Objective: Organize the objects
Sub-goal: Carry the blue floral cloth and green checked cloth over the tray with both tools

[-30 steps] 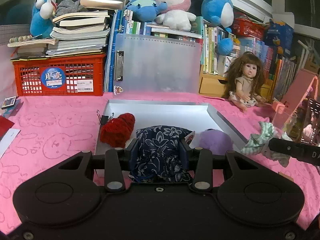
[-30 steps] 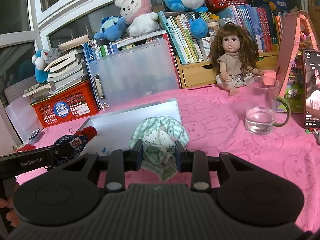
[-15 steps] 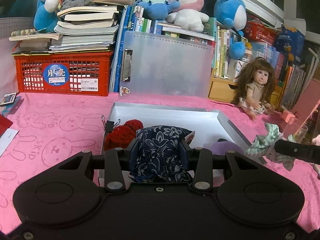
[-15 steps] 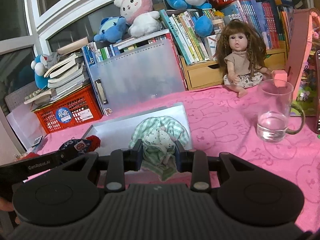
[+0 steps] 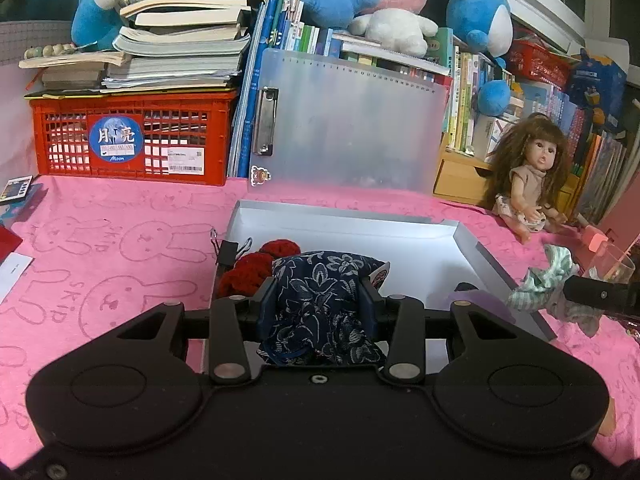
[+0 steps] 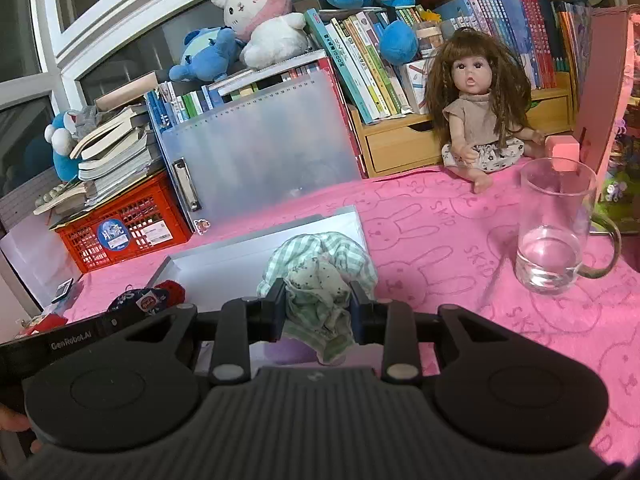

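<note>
Gripping a blue pouch (image 5: 320,292) left and a green cloth (image 6: 320,304) right, your bundles could snag the tray (image 5: 500,268) rim when lowering.

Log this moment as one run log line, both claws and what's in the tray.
left claw: shut on navy floral pouch | right claw: shut on green checked cloth | white tray: red knit piece

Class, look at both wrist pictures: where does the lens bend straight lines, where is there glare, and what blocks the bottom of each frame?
Left wrist view: the window frame bows with fisheye distortion, the white tray glares brightly, and the left gripper fills the bottom. Right wrist view: the window frame curves, the glass mug shows highlights, and the right gripper blocks the bottom.
</note>
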A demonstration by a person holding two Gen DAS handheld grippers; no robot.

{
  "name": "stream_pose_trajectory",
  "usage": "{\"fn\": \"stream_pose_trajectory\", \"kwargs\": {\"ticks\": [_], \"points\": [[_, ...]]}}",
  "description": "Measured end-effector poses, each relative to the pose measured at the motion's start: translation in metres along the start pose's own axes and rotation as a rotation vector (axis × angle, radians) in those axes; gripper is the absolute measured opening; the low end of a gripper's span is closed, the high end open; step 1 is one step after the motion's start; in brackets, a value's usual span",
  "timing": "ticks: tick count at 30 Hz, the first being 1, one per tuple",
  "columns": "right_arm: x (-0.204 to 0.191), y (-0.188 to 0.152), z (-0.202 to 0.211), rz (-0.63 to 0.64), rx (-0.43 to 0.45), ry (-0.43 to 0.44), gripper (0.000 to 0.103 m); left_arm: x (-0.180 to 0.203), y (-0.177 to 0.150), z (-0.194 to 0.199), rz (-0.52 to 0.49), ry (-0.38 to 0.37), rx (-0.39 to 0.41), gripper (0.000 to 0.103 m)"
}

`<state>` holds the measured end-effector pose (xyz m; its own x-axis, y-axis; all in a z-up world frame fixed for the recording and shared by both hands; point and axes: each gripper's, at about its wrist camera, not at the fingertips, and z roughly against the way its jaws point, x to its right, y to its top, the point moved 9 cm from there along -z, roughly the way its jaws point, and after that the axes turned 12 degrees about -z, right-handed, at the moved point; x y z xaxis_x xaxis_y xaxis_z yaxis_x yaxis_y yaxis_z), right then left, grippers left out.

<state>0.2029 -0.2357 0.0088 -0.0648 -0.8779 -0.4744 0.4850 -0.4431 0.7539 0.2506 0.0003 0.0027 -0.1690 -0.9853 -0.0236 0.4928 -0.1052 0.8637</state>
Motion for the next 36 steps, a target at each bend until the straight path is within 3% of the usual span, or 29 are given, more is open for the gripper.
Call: {"fn": "stream_pose_trajectory", "kwargs": {"ticks": [18,28,36], "points": [[-0.013,0.029,-0.052,-0.014,-0.05,0.012,0.036,-0.013,0.031,-0.051,0.049,-0.005,-0.034,0.039],[-0.018,0.024,-0.089,-0.018,-0.097,0.016,0.036,0.007,0.036,-0.079,0.033,-0.034,-0.044,0.039],[-0.017,0.009,-0.109,-0.016,-0.118,0.007,0.036,0.014,0.021,-0.096,0.008,-0.036,-0.093,0.04]]}}
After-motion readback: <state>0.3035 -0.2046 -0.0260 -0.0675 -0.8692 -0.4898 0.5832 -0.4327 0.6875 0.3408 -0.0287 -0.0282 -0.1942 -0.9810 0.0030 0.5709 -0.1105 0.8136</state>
